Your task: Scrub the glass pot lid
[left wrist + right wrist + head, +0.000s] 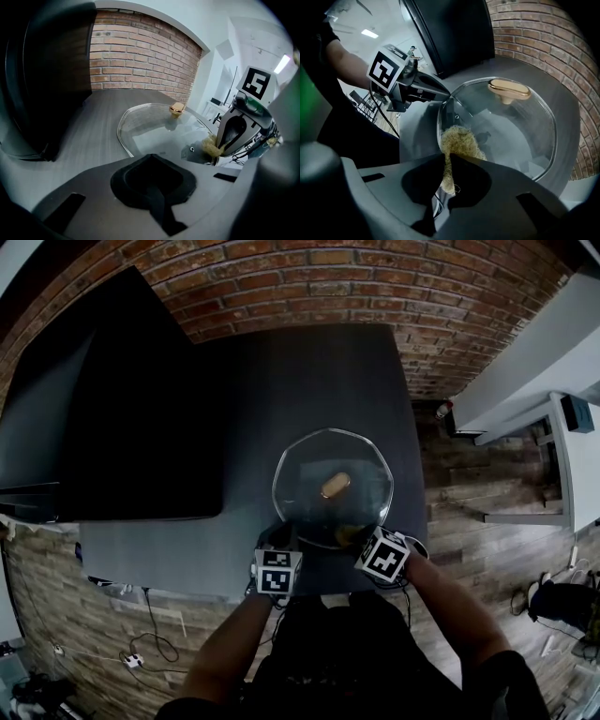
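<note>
One glass pot lid (305, 479), gold knob (509, 89) up, flat on dark worktop (309, 371). Two tools, each with a black-and-white square marker cube. Left tool (151, 157): pressed together, tip at lid's near rim. Right tool (446, 157): pinching one tan scrubber (461, 143), which rests on the glass.

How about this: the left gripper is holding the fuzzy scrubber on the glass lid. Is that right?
No, it's the right gripper. The right gripper view shows its jaws shut on the fuzzy scrubber, which rests on the glass lid. The left gripper holds the lid's rim.
</note>
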`<act>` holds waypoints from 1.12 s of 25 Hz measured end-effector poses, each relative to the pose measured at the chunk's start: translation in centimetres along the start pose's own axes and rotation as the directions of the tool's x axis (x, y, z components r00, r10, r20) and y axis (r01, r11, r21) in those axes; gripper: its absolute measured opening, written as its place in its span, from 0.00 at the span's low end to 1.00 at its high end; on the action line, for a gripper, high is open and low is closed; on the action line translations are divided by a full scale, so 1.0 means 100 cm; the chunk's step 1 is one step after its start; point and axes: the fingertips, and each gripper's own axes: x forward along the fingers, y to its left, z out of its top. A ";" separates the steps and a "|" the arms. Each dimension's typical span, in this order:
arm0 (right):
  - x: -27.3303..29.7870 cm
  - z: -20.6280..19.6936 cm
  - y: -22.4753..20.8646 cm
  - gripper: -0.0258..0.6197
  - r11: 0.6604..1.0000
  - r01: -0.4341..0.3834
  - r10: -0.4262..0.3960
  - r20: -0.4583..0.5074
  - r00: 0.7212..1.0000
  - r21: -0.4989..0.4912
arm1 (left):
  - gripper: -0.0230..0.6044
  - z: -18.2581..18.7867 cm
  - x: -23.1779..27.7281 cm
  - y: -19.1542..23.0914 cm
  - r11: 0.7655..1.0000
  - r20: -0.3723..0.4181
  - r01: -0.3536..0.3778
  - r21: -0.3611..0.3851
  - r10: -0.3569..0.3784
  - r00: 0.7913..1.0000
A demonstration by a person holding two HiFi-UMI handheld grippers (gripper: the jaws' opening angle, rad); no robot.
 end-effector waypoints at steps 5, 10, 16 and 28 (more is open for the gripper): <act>0.011 0.019 0.016 0.10 0.999 -0.025 0.025 -0.012 1.000 -0.026 | 0.09 0.000 0.000 0.000 1.000 0.002 0.007 0.000 -0.007 1.000; 0.023 0.038 0.028 0.10 0.998 -0.055 0.055 -0.005 0.998 -0.013 | 0.09 0.000 -0.001 0.000 1.000 0.002 0.013 -0.005 -0.013 1.000; 0.033 0.068 0.034 0.10 0.991 -0.099 0.094 0.062 0.994 0.088 | 0.09 0.001 -0.001 0.000 1.000 0.000 0.025 -0.005 -0.025 1.000; 0.040 0.096 0.025 0.10 0.973 -0.144 0.121 0.133 0.984 0.182 | 0.09 0.000 0.000 0.001 0.999 -0.014 0.047 -0.021 -0.047 0.999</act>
